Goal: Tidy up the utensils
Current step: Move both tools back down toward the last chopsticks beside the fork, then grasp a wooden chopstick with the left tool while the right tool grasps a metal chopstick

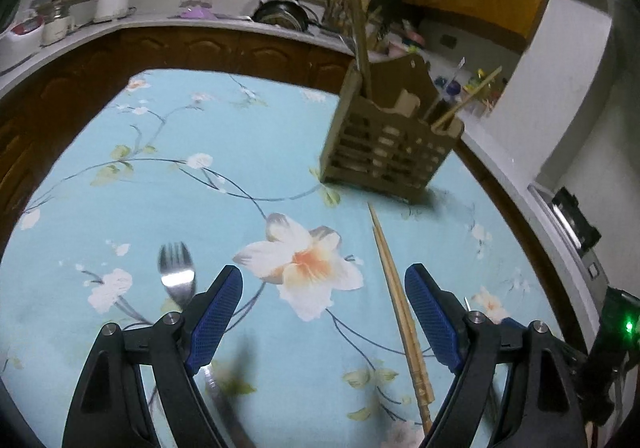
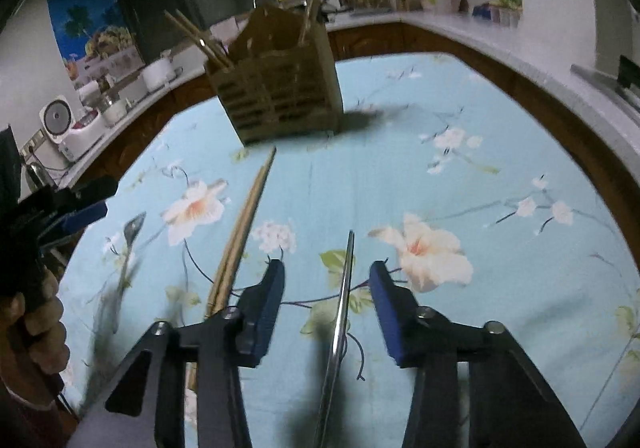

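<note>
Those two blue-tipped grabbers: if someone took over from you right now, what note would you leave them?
Left gripper: open, empty, above the flowered blue tablecloth, between the steel fork and the pair of wooden chopsticks.
Right gripper: jaws straddle a thin steel utensil handle, pads not touching it.
Done: some chopsticks already stand in the slatted wooden holder.
Left: fork, chopstick pair and steel utensil to go into the holder.

The shiny steel fork (image 1: 177, 275) has its handle hidden behind the left hand-held gripper (image 1: 323, 314), the thin metal utensil handle (image 2: 340, 322) runs off the bottom edge, its head unseen, and the slatted wooden utensil holder (image 2: 280, 91) is motion-blurred.
</note>
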The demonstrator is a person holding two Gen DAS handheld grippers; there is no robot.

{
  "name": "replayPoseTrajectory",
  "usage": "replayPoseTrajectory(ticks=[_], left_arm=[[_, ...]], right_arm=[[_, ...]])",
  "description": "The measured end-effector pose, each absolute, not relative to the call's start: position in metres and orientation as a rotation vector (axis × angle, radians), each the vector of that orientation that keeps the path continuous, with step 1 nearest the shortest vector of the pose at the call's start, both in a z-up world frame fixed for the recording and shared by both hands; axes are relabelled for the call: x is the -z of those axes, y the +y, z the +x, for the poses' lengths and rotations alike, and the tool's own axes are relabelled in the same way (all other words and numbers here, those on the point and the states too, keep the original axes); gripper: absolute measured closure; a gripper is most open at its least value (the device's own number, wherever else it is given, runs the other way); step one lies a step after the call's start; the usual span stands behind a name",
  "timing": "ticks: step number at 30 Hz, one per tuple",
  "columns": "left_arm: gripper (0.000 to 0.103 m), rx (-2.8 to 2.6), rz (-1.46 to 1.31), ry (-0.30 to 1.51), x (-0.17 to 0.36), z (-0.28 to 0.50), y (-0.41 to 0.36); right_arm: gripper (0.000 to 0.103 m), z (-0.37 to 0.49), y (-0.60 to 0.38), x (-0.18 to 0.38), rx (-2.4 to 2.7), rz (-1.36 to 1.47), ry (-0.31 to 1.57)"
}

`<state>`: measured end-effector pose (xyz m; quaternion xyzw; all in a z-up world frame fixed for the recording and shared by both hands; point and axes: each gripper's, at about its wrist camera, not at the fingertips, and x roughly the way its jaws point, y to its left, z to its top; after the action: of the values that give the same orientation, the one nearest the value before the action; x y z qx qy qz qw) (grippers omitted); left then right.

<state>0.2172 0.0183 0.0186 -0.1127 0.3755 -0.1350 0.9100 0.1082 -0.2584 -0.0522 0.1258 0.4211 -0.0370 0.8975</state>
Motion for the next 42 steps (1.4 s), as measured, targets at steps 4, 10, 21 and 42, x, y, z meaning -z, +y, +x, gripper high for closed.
replayPoseTrajectory(ticks=[4,10,21,42], left_arm=[[0.021,0.306,-0.214,0.811,-0.014,0.239,0.004],[0.023,0.378,-0.151,0.889,-0.004,0.287,-0.037],[0.067,0.384,0.005,1.010,0.035,0.378,-0.104],[0.086,0.445,0.194,1.017,0.034,0.334,-0.116]], right_arm=[[0.080,0.117,-0.260,0.067,0.086,0.248,0.928],[0.097,0.128,-0.271,0.070,0.091,0.217,0.948],[0.098,0.139,-0.295,0.072,0.075,0.304,0.944],[0.091,0.164,-0.281,0.070,0.068,0.213,0.978]])
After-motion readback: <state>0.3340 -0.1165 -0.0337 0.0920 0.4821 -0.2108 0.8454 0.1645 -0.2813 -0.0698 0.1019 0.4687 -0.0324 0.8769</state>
